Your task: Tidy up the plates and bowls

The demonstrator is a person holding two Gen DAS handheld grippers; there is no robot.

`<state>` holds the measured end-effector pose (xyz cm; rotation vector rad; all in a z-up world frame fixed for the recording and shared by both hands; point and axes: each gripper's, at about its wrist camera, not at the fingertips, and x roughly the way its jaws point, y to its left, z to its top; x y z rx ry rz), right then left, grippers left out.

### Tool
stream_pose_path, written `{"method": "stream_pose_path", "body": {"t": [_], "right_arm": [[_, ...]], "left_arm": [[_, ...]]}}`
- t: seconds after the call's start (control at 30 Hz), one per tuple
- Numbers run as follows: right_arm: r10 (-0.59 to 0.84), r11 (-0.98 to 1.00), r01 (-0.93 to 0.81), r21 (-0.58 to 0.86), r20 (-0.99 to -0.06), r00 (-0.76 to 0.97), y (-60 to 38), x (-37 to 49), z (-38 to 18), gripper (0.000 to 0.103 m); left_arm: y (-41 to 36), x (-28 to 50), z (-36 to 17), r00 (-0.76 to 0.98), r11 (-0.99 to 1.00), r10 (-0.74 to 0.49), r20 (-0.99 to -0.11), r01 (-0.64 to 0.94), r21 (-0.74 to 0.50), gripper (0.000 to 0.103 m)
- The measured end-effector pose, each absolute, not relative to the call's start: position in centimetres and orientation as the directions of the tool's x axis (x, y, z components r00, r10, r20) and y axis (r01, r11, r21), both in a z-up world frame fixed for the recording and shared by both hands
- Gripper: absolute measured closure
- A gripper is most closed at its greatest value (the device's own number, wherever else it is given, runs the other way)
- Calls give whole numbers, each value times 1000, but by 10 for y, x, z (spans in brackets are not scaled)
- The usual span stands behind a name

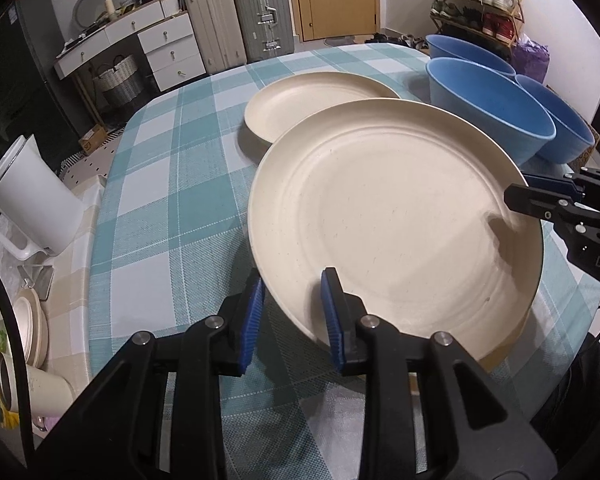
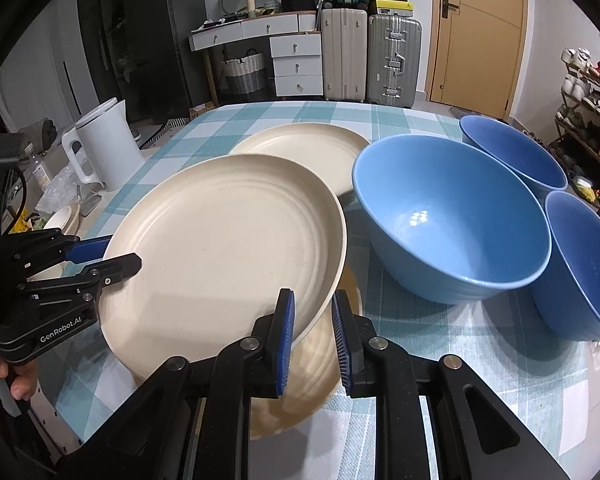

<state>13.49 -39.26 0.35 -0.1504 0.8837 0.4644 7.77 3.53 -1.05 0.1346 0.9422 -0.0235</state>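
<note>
A large cream plate [image 1: 396,220] is held lifted and tilted above the checked tablecloth; it also shows in the right wrist view [image 2: 224,248]. My left gripper [image 1: 292,300] is shut on its near rim. My right gripper [image 2: 312,316] is shut on the opposite rim and shows in the left wrist view [image 1: 540,196]. Under the held plate lies another cream plate [image 2: 312,380]. A further cream plate [image 1: 316,100] lies behind. Three blue bowls stand to the right: a near one [image 2: 452,216], a far one [image 2: 512,152] and a right one [image 2: 584,264].
A white kettle [image 2: 108,144] stands on a side counter at the left, with a small cream dish [image 1: 28,328] and clutter beside it. Suitcases [image 2: 372,56], drawers and a shoe rack [image 2: 588,96] stand beyond the table [image 1: 172,208].
</note>
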Motion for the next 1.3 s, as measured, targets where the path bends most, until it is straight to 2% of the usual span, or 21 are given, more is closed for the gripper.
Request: {"method": "stream_pose_path", "body": {"t": [0.77, 1.3], "right_arm": [[297, 896, -442, 41, -795, 529, -403, 119, -14, 82], [253, 897, -441, -14, -803, 540, -393, 115, -20, 80]], "left_arm": [[18, 77, -28, 545, 973, 41, -837, 168, 157, 76], [7, 73, -39, 522, 952, 86, -849, 208, 224, 75]]}}
